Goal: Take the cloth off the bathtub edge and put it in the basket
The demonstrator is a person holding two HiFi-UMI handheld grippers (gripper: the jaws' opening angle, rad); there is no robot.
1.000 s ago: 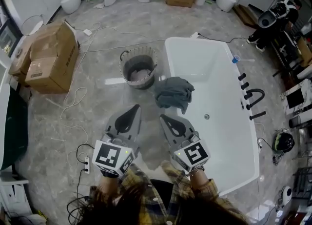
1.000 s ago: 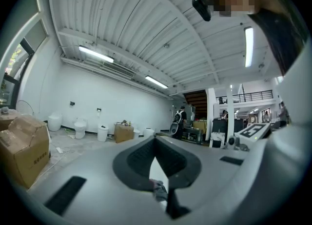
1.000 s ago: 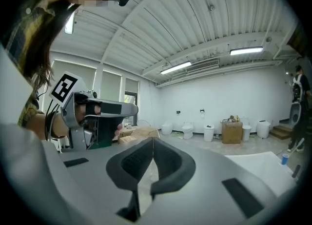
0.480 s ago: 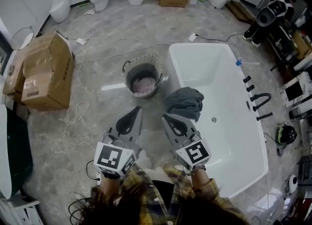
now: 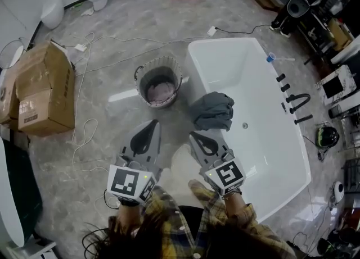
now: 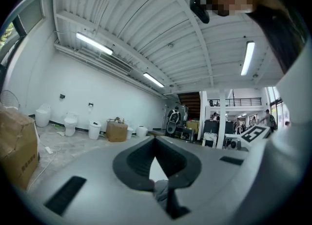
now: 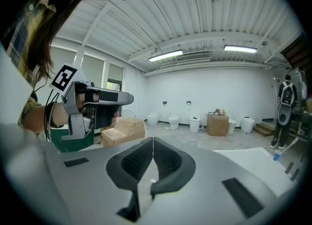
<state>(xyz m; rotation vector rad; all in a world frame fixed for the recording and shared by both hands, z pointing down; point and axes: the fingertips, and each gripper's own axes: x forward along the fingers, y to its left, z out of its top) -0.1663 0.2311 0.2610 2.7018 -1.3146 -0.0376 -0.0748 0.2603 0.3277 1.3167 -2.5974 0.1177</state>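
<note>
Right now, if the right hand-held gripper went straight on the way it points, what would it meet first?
Probably the basket; the right hand-held gripper aims just left of the cloth in the head view. Height is unclear, so it might pass over.

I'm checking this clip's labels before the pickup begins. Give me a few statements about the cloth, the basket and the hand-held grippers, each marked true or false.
1. The grey cloth lies on the bathtub edge. True.
2. The right hand-held gripper is shut on the cloth. False: its jaws are together with nothing between them, short of the cloth.
3. The basket stands on the floor beside the bathtub. True.
4. The left hand-held gripper is open. False: its jaws are shut and it holds nothing.
5. The basket is empty. False: something pale already lies inside it.
</note>
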